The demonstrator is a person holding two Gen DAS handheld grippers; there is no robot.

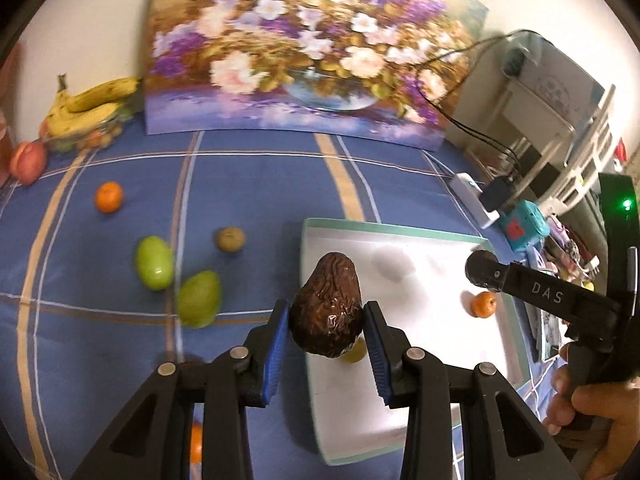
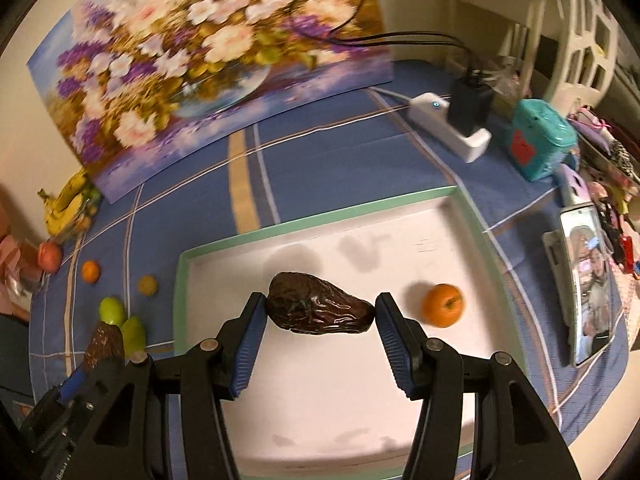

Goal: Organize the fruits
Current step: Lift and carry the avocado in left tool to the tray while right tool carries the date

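A: Left wrist view first. A blue plaid cloth (image 1: 248, 184) covers the counter, with a flower painting (image 1: 312, 52) propped against the wall behind it. What is the left gripper (image 1: 326, 344) doing?

B: Its jaws are closed on a dark avocado (image 1: 328, 308), gripped across the fat end. The long axis points up and away from the jaws, narrow end farthest out. It hangs over the near left edge of the white tray (image 1: 436, 272).

A: And the rest of the fruit?

B: On the cloth to the left lie two green fruits (image 1: 154, 263), a kiwi (image 1: 231, 239) and an orange (image 1: 108, 197). Bananas (image 1: 92, 104) sit far back in a bowl. One small orange (image 1: 483, 304) is already in the tray. At the right a hand (image 1: 592, 408) holds the other gripper, with something dark at its tip.

A: Now the right wrist view.

B: The right gripper (image 2: 320, 316) holds a second avocado (image 2: 318, 308), but lengthwise. Its jaws stand wider, pressing on the two ends, with the long axis running straight across between them. This one is well over the tray floor (image 2: 320, 400), just left of that orange (image 2: 443, 305).

A: So which is nearer to setting down?

B: The right, I judge. It only needs lowering, while the left must first travel further in over the rim.

A: Anything only this view gives?

B: A phone (image 2: 592, 284), a power strip (image 2: 452, 128), and how each avocado actually lies.
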